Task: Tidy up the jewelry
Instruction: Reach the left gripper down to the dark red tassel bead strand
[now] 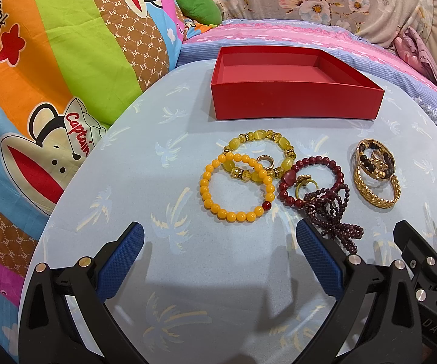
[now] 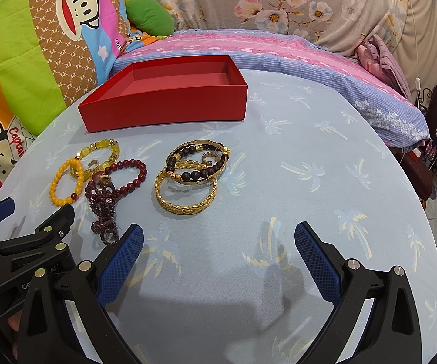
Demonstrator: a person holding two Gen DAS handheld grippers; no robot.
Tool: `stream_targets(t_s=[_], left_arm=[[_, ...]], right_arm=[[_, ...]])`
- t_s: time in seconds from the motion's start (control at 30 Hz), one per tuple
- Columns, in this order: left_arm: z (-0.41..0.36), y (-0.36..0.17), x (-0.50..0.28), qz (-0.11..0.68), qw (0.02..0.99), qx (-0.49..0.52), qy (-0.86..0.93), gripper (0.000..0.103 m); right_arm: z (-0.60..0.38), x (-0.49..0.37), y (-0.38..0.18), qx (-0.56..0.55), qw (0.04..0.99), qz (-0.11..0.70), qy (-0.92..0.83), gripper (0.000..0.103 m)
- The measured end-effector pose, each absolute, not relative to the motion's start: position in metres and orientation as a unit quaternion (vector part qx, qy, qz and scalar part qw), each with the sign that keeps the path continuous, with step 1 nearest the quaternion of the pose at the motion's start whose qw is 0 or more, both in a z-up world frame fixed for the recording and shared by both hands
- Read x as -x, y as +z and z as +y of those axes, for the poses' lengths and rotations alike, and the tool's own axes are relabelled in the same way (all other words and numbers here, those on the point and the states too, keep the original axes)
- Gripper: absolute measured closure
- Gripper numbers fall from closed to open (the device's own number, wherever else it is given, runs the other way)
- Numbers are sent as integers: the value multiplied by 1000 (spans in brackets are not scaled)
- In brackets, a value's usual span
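Pale blue palm-print counter, open red box, yellow bead bracelet, dark red bead bracelet, gold bangle, both grippers' fingers spread wide, holding nothing

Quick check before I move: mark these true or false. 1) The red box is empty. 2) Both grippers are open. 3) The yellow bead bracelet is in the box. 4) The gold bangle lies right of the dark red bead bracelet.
1) True: the red box holds nothing.
2) True: left gripper and right gripper are both open and hold nothing.
3) False: the yellow bead bracelet lies on the table.
4) True: the gold bangle lies right of the dark red bead bracelet.
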State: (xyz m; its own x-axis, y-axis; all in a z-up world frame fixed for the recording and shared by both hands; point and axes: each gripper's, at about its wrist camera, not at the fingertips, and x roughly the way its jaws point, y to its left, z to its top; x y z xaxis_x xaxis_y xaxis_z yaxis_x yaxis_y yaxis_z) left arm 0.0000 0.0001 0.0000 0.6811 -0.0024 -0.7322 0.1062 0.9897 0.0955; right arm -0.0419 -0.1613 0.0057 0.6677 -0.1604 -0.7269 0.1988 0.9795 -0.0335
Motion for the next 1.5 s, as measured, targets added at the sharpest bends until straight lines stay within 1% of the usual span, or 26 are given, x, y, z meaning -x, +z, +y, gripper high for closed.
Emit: stream_targets(t_s=[0.47,0.67,0.9,1.07,1.17,1.2,1.23,1.3,1.33,1.37,1.4,1.43,1.5], left_arm=[[14,5,5,405,913,-29,-30,7],[28,6,-8,420,907,-15,-42,7],[7,14,-2,425,900,-14,-95,7],[-22,10,2,432,891,-31,-134,8],[-37,5,1,436,886,-42,-150,15],[-40,3,-1,439,884,-44,-153,22],[-43,1,-2,443,882,-44,-155,26],[-46,-3,-7,456,873,-36,-167,41],[-47,-5,-7,458,872,-35,-168,42],[-47,-4,-7,455,874,-37,-169,47],[-48,-4,-7,455,872,-38,-177,54],[-49,-3,-7,455,871,-37,-180,58],[-49,-3,-7,457,869,-35,-187,77]], right_arm=[[-178,43,8,-35,911,398,-104,7],[-185,33,12,-46,909,401,-104,7],[-191,26,14,-32,907,405,-114,7],[-207,28,21,-49,905,404,-124,7],[-214,28,23,-53,904,404,-130,7],[-216,27,23,-56,903,405,-131,7],[-218,27,23,-58,903,406,-131,7],[-219,26,22,-61,902,408,-129,7],[-219,26,22,-62,902,408,-128,7],[-220,26,22,-62,902,409,-126,7],[-219,25,21,-62,902,410,-123,7],[-219,24,20,-63,901,411,-120,7],[-217,22,19,-66,901,414,-112,7]])
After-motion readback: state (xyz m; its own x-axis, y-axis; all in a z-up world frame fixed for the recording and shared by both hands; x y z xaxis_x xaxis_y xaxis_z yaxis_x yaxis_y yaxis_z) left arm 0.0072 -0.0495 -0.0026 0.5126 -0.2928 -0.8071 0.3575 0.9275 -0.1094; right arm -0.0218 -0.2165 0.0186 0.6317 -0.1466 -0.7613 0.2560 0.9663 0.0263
